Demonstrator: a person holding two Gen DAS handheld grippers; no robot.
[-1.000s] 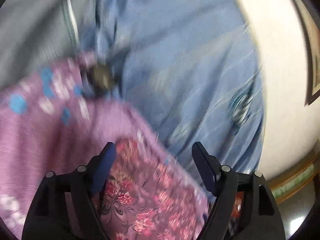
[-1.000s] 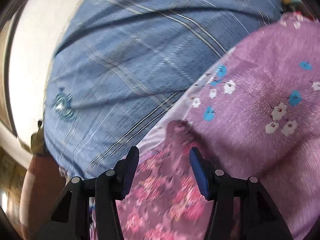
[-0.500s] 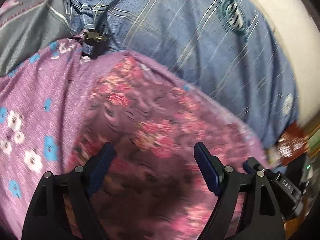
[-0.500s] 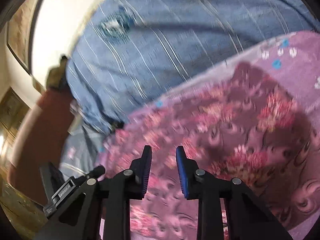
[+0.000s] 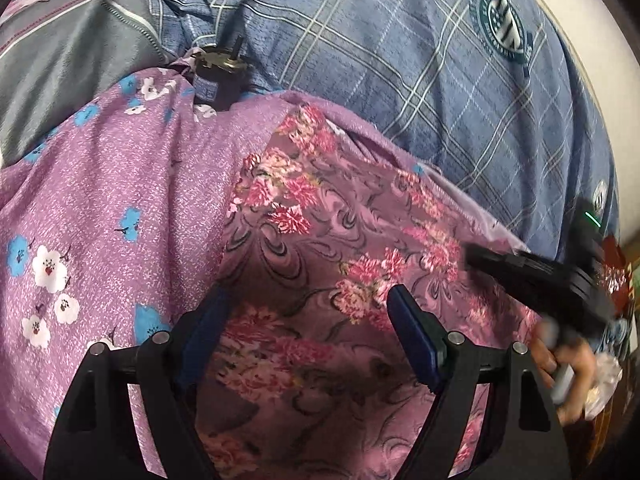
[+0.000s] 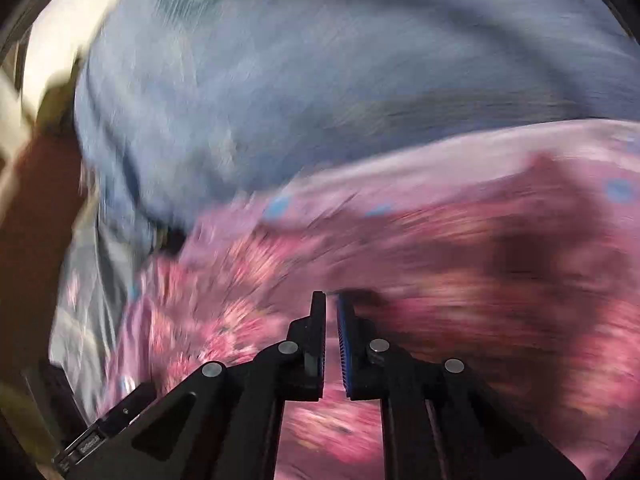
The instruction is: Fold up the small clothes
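Now the right gripper (image 6: 330, 308) is seen with its fingers nearly pressed together, only a thin slit left between the blue pads; half a second ago they were a little further apart, and a second ago they were spread wide. Whether cloth is pinched in that slit cannot be told, since the right wrist view is heavily motion-blurred. The left gripper (image 5: 306, 334) is kept spread wide, as in both earlier frames, and nothing is held between its fingers.

The rose-print garment (image 5: 340, 248) is laid flat on the purple blossom sheet (image 5: 100, 184), directly under and ahead of the left gripper. A second ago only a corner of it was shown in the left wrist view; now most of its upper part is taken in, with a diagonal edge running up toward a small dark clip-like object (image 5: 216, 76) resting at the sheet's far edge. Beyond that, a blue plaid blanket (image 5: 400, 72) and a grey cloth (image 5: 72, 40) are spread out.

In the left wrist view, the right gripper's black body is brought in low at the right edge, at the garment's right side. This is judged as the grasp of one edge being closed, with the fold itself not yet made. The left side is still left ungrasped.
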